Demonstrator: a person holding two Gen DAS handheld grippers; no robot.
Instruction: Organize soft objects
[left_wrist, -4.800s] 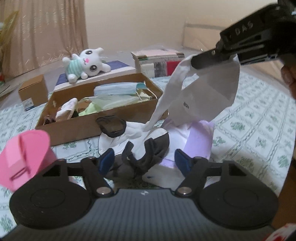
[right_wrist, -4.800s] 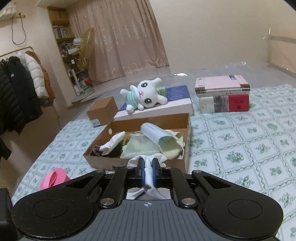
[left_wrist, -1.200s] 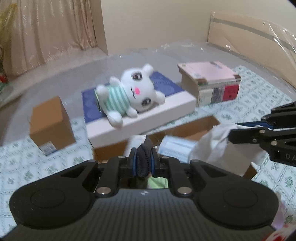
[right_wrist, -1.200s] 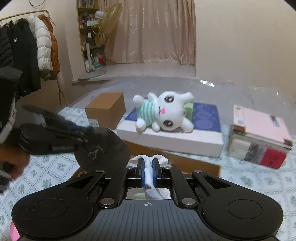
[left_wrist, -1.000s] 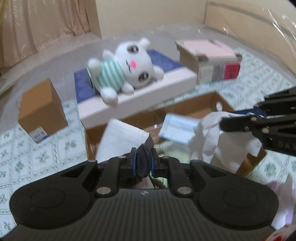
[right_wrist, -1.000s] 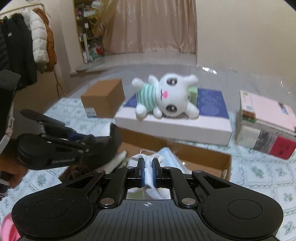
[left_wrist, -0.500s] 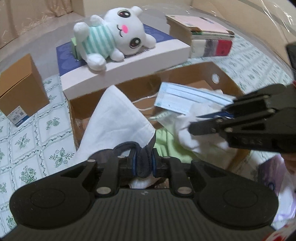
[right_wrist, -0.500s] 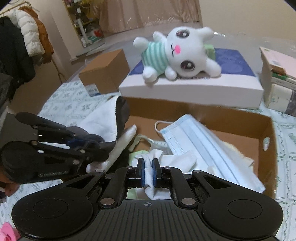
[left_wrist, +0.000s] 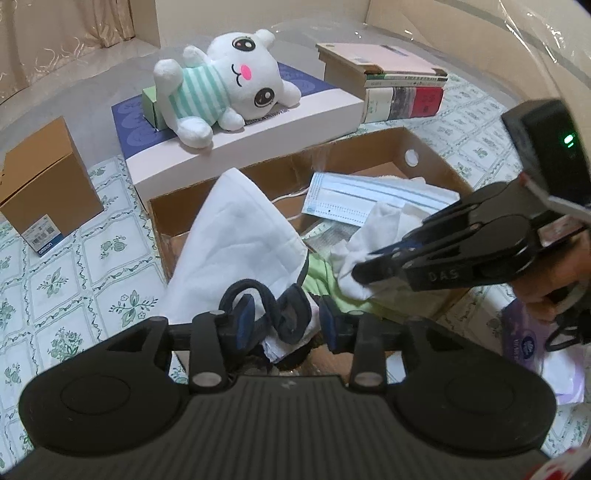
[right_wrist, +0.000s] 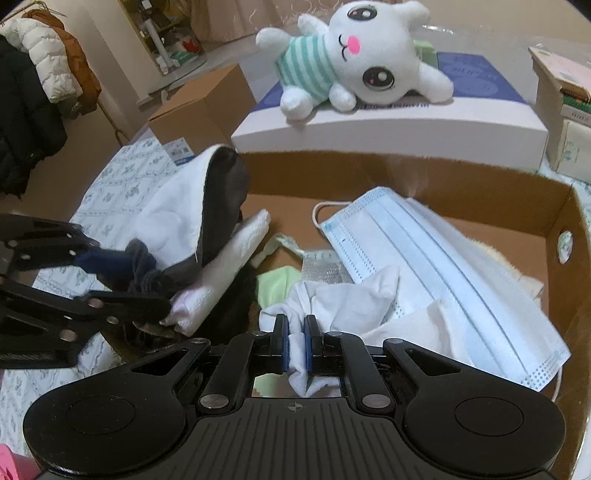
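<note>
An open cardboard box holds a blue surgical mask and a green cloth. My left gripper hangs over the box's left end. Its jaws are opening, and the dark strap of a white cloth mask with a dark lining lies loose between them. My right gripper is shut on a white cloth, which rests in the middle of the box.
A white plush rabbit lies on a flat white box behind the cardboard box. Stacked books stand at the back right, a small brown carton at the left, and a purple tissue pack at the right.
Both grippers have come down over the cardboard box. The left jaws, shut on the dark strap before, have parted. The white cloth in the right gripper now rests inside the box.
</note>
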